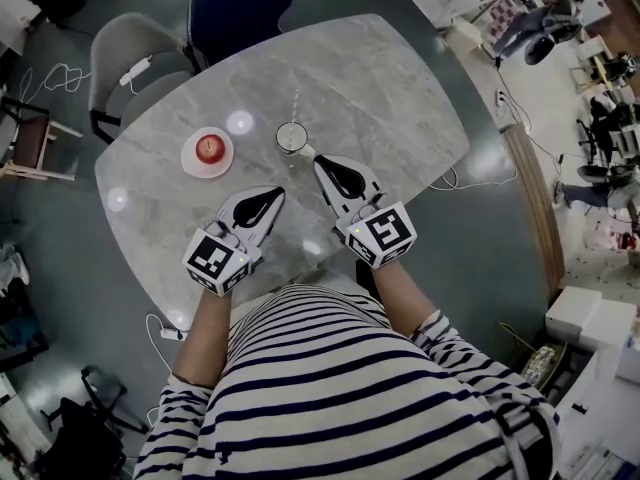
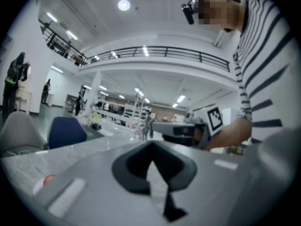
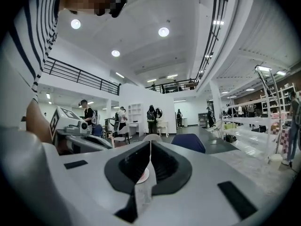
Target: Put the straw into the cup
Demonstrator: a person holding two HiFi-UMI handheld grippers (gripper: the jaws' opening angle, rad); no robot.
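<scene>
Pointing toward the cup (image 1: 291, 138), left tongs (image 1: 278, 192) and right tongs (image 1: 318, 160) — both pinched together, nothing between

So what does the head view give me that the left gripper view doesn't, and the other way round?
Only the head view: the cup on the table, just ahead of the right claw, with a thin line beyond it that may be the straw. I can't make the cup out in the left gripper view.
Only the left gripper view: the left claw head-on, jaws together on nothing, and the balcony rail.
Both: the right claw, the blue chair and the grey chair.
</scene>
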